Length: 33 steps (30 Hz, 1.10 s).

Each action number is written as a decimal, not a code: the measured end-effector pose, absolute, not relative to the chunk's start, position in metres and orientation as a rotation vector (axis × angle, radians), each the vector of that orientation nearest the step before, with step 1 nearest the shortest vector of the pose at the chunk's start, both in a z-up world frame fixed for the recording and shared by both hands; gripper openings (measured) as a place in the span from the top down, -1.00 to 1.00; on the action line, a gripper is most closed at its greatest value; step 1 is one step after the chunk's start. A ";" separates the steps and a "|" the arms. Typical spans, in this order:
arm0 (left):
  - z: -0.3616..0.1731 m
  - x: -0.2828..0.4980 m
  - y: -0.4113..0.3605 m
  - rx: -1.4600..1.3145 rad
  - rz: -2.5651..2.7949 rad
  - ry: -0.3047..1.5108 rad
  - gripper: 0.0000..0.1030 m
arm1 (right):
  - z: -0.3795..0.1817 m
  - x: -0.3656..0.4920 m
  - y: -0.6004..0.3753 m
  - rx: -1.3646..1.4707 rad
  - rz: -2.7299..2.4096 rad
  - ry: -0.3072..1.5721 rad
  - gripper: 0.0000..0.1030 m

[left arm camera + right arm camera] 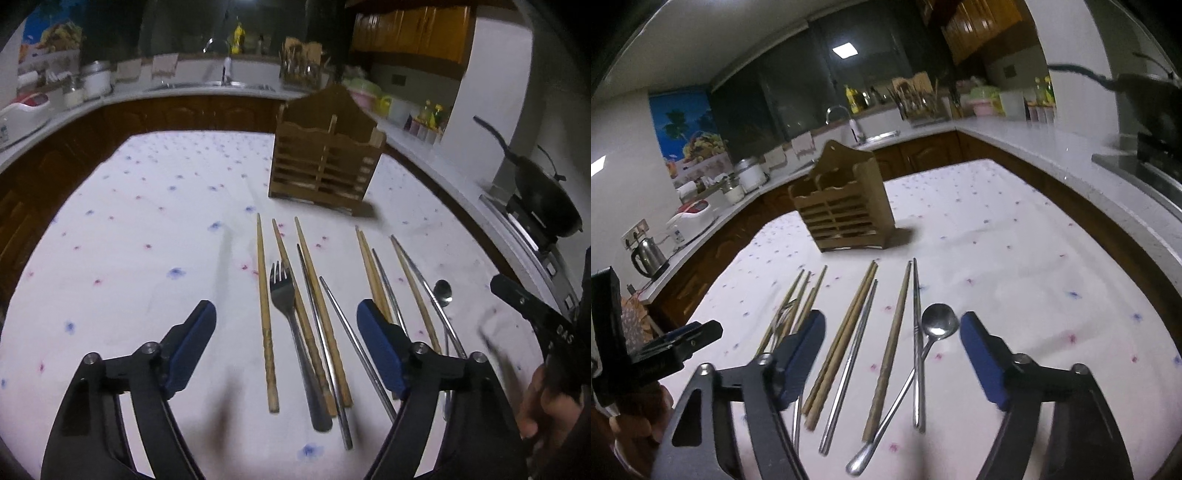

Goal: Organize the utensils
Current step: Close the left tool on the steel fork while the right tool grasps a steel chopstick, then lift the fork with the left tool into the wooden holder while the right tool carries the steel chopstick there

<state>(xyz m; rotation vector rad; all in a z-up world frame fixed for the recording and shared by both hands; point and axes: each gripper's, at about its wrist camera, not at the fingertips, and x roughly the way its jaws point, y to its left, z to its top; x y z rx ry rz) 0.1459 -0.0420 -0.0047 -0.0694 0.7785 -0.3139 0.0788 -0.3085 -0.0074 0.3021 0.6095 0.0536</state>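
Nearest the left wrist camera, the left gripper (286, 332) hangs over the tablecloth (129, 240) with its blue pads fairly wide apart and nothing pinched between them; the fork (286, 295) and several wooden chopsticks (264, 295) lie straight ahead at twelve o'clock, passing under the gap, with a metal chopstick (351, 339) just toward one o'clock. In its own view the right gripper (892, 332) stands likewise parted and empty (no pad presses on anything), and the spoon (938, 321) lies bowl-forward at twelve o'clock, its handle running back under the gap and crossing a steel chopstick (918, 350). Every piece lies with its long axis pointing away from the person, roughly parallel to the fingers, so I judge a grasp across a shaft needs only a descent, not a wrist turn. The left hand looks nearer the fork and wooden sticks, the right hand nearer the spoon and the metal pair. Farthest, the wooden utensil holder (325, 158) stands upright beyond the tips: about one o'clock from the left gripper, eleven o'clock from the right, well apart from the row, so anything lifted must be carried forward and tipped upright to drop into a compartment.
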 end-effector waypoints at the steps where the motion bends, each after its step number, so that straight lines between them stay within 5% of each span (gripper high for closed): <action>1: -0.007 0.154 -0.044 -0.068 -0.314 0.799 -0.40 | -0.008 0.084 -0.309 0.304 0.053 0.621 -0.29; 7: -0.020 0.185 -0.057 -0.050 -0.328 0.886 -0.12 | -0.016 0.120 -0.311 0.288 0.058 0.711 0.01; 15: -0.037 0.216 -0.074 0.025 -0.333 0.967 0.50 | -0.031 0.168 -0.310 0.239 0.060 0.822 0.38; 33: -0.050 0.238 -0.072 0.048 -0.356 1.009 0.93 | -0.065 0.224 -0.307 0.151 0.037 0.962 0.89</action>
